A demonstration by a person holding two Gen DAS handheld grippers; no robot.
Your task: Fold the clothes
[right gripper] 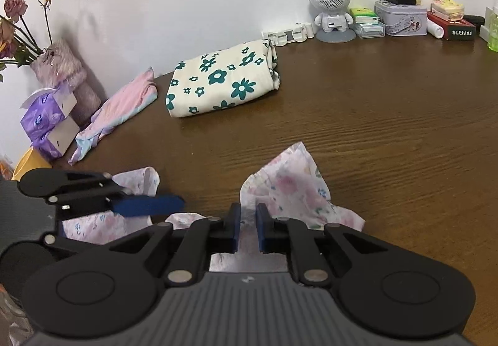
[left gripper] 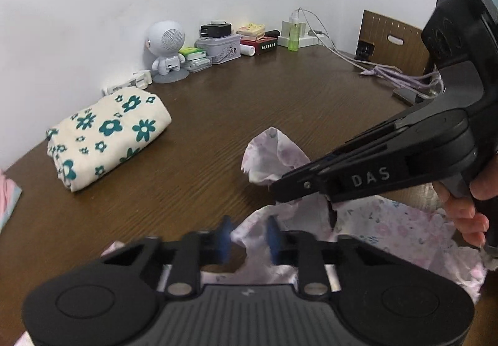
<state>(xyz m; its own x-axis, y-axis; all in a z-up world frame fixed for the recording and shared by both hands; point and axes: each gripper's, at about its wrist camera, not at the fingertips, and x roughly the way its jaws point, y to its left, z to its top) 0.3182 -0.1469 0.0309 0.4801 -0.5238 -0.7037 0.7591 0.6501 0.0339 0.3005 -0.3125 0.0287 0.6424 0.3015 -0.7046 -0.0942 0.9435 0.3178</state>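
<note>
A pale pink floral garment (left gripper: 398,231) lies crumpled on the brown table, near the front. My left gripper (left gripper: 249,237) has a fold of it between its blue pads, which stand a little apart. My right gripper (right gripper: 248,221) is shut on another part of the garment (right gripper: 292,187), whose corner sticks up ahead of the pads. In the left wrist view the right gripper (left gripper: 280,187) reaches in from the right, pinching a raised corner of the garment. In the right wrist view the left gripper (right gripper: 177,204) lies at the left over the cloth.
A folded cream cloth with teal flowers (right gripper: 222,80) lies near the wall. A pink garment (right gripper: 124,103), tissue packs (right gripper: 46,122) and a vase of dried flowers (right gripper: 59,66) stand at the left. A white robot speaker (right gripper: 331,8), boxes and cables (left gripper: 401,75) line the back.
</note>
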